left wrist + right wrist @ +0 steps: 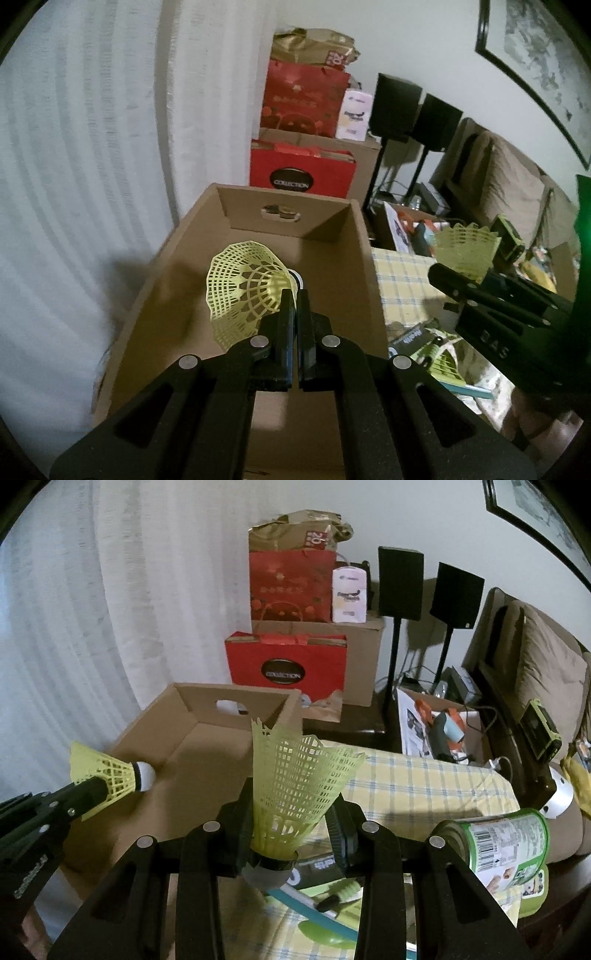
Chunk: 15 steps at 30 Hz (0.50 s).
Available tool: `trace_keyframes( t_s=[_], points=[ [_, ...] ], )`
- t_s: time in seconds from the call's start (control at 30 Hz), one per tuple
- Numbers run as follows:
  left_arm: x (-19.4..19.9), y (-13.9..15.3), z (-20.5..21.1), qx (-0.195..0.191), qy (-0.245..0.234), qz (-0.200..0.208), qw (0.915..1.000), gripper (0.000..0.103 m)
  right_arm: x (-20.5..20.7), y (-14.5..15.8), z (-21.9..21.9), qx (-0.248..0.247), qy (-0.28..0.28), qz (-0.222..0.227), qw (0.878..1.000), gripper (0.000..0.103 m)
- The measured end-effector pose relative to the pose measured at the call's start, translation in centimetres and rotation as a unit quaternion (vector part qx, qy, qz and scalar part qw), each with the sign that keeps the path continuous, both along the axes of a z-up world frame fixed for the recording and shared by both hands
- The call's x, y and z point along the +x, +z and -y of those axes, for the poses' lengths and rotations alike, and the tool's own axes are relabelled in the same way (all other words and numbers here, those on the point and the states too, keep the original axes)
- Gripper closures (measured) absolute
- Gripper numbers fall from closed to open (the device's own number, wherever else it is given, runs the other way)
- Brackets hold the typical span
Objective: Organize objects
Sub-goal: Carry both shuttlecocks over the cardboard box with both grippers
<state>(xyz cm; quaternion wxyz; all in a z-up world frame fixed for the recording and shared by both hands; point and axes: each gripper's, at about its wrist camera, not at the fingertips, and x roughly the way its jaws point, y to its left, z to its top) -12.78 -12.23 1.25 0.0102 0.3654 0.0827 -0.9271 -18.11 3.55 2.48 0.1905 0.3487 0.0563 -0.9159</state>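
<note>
Cardboard box [258, 221] behind | left shuttlecock [243, 288] level (jaws clamped) | right shuttlecock [295, 794] skirt-up, gripped

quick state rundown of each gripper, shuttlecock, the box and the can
left gripper: shut on left shuttlecock
left shuttlecock: held over the box, on its side
right gripper: shut on right shuttlecock
right shuttlecock: held, skirt up
cardboard box: open
green can: lying on its side

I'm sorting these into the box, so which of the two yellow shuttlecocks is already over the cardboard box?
The shuttlecock in the left tool, pinched by its skirt above the cardboard box. The right tool's shuttlecock stands cork-down beside the box.
</note>
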Motion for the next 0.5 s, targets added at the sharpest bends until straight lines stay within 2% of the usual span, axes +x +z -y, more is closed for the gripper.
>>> trace_keyframes(
  t_s=[0.17,0.5],
  points=[
    [-0.1,-0.1,0.7,-0.017,0.019,-0.001,0.9997,0.102,0.4,0.2,1.0,0.003,0.008,-0.004,1.000,0.068],
    [-0.4,-1.1,3.0,-0.016,0.039,0.009,0.9991,0.102,0.6,-0.4,3.9,0.005,0.026,0.002,1.000,0.068]
  ],
)
